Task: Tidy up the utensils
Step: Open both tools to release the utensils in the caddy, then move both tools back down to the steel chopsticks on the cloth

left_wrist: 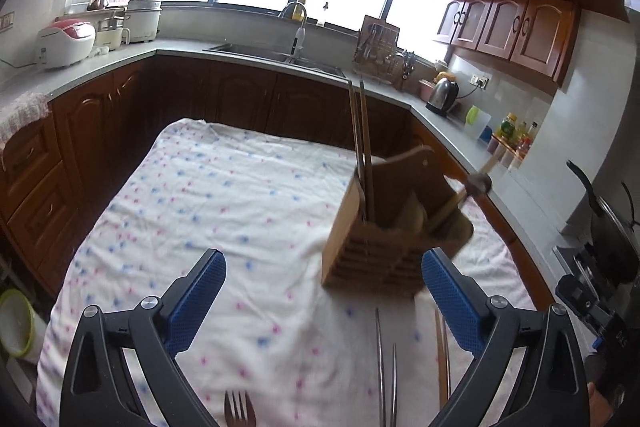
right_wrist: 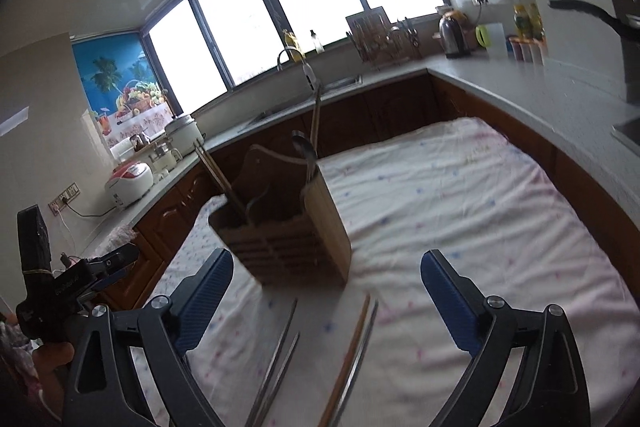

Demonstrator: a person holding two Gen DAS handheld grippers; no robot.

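A wooden utensil holder point(left_wrist: 384, 247) stands on a table under a flowered white cloth point(left_wrist: 224, 195); it also shows in the right wrist view point(right_wrist: 296, 227). A pair of chopsticks point(left_wrist: 362, 147) and a wooden-handled utensil point(left_wrist: 460, 201) stand in it. On the cloth lie metal chopsticks point(left_wrist: 386, 367), wooden chopsticks point(left_wrist: 442, 359) and a wooden fork point(left_wrist: 239, 409). The right wrist view shows the loose metal chopsticks point(right_wrist: 276, 363) and the wooden chopsticks point(right_wrist: 352, 355). My left gripper point(left_wrist: 324, 303) is open and empty, above the cloth in front of the holder. My right gripper point(right_wrist: 326, 303) is open and empty above the loose chopsticks.
Kitchen counters ring the table, with a sink point(left_wrist: 276, 53), rice cookers point(left_wrist: 66, 41), a dish rack point(left_wrist: 380, 55) and a kettle point(left_wrist: 444, 93). A pan point(left_wrist: 612, 223) sits at the right. The left gripper's body point(right_wrist: 68, 283) shows at the right wrist view's left edge.
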